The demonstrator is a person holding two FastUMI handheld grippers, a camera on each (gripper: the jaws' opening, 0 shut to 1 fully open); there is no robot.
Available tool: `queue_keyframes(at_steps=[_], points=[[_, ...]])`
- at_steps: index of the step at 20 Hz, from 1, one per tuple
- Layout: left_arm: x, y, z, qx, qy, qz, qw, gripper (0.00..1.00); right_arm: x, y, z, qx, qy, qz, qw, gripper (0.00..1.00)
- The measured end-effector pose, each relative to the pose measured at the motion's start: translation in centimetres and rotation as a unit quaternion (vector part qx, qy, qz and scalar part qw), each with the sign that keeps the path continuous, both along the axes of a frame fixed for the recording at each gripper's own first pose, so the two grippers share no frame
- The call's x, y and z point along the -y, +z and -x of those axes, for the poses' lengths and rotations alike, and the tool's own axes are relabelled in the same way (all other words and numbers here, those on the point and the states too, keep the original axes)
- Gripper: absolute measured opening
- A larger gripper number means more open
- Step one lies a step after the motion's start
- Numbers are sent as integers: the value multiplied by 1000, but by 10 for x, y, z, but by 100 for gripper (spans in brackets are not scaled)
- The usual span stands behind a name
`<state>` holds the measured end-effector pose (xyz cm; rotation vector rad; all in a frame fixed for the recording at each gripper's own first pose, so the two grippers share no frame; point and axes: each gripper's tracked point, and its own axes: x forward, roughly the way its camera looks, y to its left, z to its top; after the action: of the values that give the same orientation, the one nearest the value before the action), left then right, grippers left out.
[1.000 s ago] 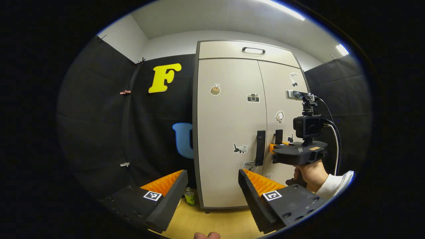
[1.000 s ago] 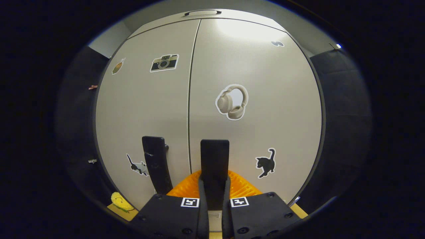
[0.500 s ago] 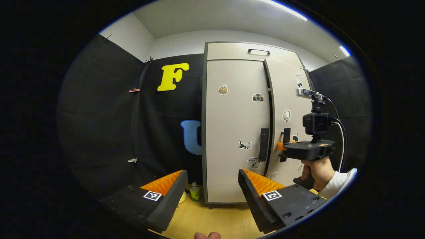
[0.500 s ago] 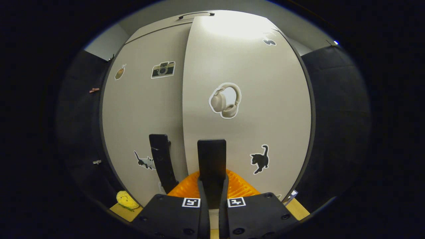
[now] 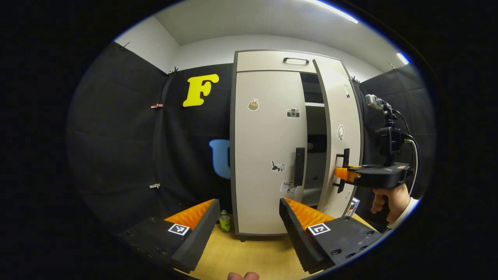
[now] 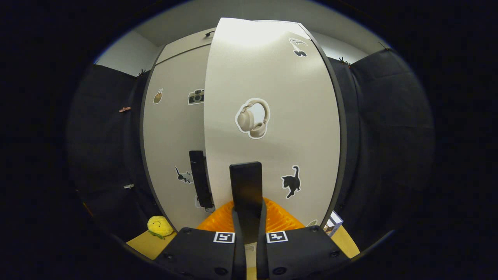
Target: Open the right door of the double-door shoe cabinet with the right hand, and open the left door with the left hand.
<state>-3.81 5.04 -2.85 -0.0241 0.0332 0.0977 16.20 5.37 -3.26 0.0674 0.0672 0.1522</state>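
Observation:
The beige shoe cabinet (image 5: 268,62) stands against the booth wall. Its right door (image 5: 342,116) is swung partly out, showing dark shelves (image 5: 315,132) behind it. In the right gripper view my right gripper (image 6: 248,217) is shut on the right door's black handle (image 6: 246,182), both fingers pressed on it. Farther off in the left gripper view, the right gripper (image 5: 341,174) is held by a hand (image 5: 385,196). The left door (image 5: 264,147) is closed, its black handle (image 5: 299,166) untouched. My left gripper (image 5: 249,212) stands open in front of the left door, well short of it.
A small green bottle (image 5: 224,222) stands on the wooden floor (image 5: 249,252) by the cabinet's left foot. A yellow soft toy (image 6: 159,226) lies at the cabinet's base. A small box (image 5: 352,207) sits low behind the open door. A top drawer handle (image 5: 296,60) is above.
The right door has swung from closed to partly open, pulled by the right gripper, which moved right and back. The left gripper has stayed open and nearly still.

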Motion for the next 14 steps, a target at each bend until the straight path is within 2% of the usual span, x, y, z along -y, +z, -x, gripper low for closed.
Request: queue_keyframes(at_steps=[14], points=[[26,7,-11,9,-14,7,1000,94,30,3,21,-1,2,-11,1000,14]])
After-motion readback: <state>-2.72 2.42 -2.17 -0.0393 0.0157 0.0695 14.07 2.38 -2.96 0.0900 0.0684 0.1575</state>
